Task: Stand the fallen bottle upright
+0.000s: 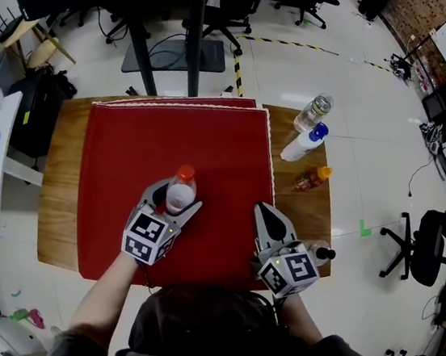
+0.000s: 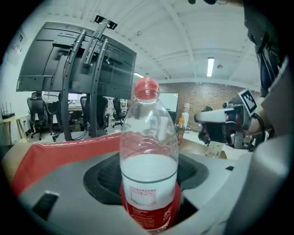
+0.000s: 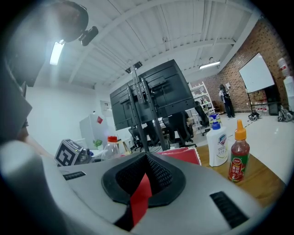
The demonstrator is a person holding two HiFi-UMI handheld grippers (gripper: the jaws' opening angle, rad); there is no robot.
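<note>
A clear bottle (image 1: 180, 195) with a red cap, a red label and white liquid stands about upright between the jaws of my left gripper (image 1: 175, 202), over the red cloth (image 1: 202, 143). In the left gripper view the bottle (image 2: 149, 165) fills the middle with its cap up, and the left gripper (image 2: 149, 186) is shut on its labelled lower part. Its base is hidden. My right gripper (image 1: 269, 217) hovers by the cloth's front right corner. The right gripper (image 3: 146, 156) has its jaw tips together and nothing between them.
On the bare wooden table (image 1: 56, 211) to the right of the cloth are a clear bottle (image 1: 313, 111), a white bottle with a blue cap (image 1: 304, 144) and a small sauce bottle with an orange cap (image 1: 311, 178). A black monitor stand (image 1: 174, 53) rises behind the table.
</note>
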